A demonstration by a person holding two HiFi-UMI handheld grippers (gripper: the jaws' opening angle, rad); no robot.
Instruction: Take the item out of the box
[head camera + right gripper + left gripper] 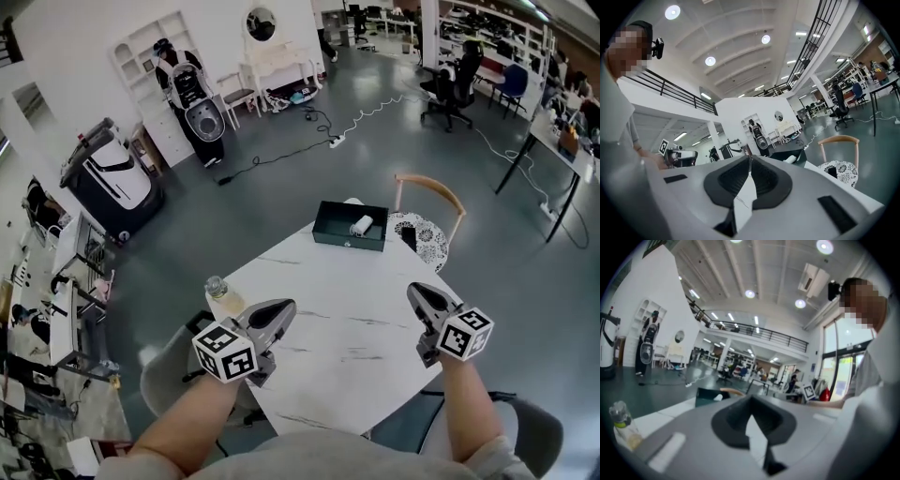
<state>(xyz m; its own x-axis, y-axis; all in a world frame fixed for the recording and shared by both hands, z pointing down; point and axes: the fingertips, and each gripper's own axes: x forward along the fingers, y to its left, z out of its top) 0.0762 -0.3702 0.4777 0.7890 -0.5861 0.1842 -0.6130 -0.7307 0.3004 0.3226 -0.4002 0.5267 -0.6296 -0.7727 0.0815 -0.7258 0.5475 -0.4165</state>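
Reaching comes first: both grippers hover over the near part of the table [347, 323], well apart from the dark box [345, 241] at its far edge. The left gripper [284, 309] and the right gripper [419, 292] each have their jaws pressed together with nothing between them, so whichever goes in must spread its jaws before it passes over the rim. The item [362, 225], a small white thing lying inside the box toward its right side, looks light and rounded. I would come down on it from above with the right gripper, which seems nearer, and close across its narrow width. The left could steady the box wall so the box does not slide or lift. A bottle [217, 292] stands by the table's left edge, near the left gripper, and is worth avoiding
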